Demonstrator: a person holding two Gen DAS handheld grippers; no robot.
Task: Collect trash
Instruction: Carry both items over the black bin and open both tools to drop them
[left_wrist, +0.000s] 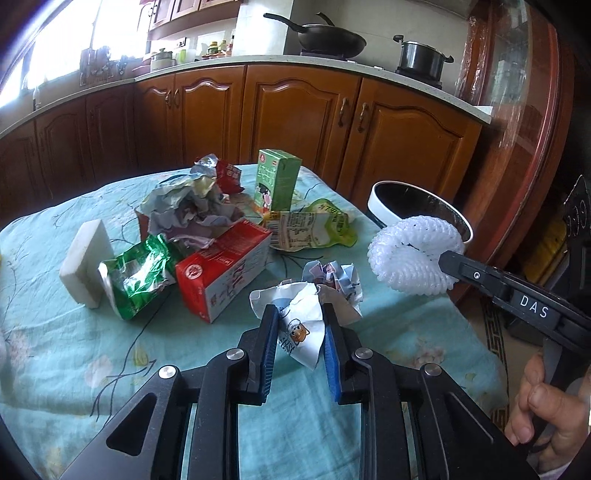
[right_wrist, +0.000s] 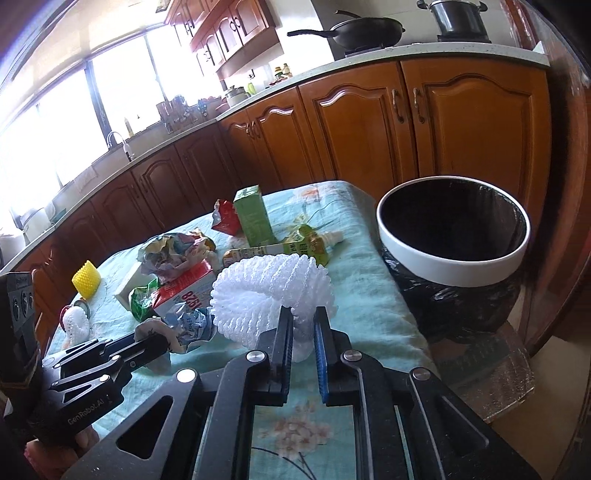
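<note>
Left wrist view: left tongs pinch crumpled paper; right tongs clamp white foam net.

Trash bin half behind foam net; distant countertop jars indistinct.

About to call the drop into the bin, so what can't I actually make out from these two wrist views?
- Trash bin bottom: right wrist view, interior is only black liner, contents unseen.
- Bin in left wrist view: mostly hidden behind the white foam net.
- Crumpled wrapper print: too creased to read.
- Left gripper pads: right wrist view, buried in the paper.
- Table near edge: cut off by both grippers' bodies.
</note>
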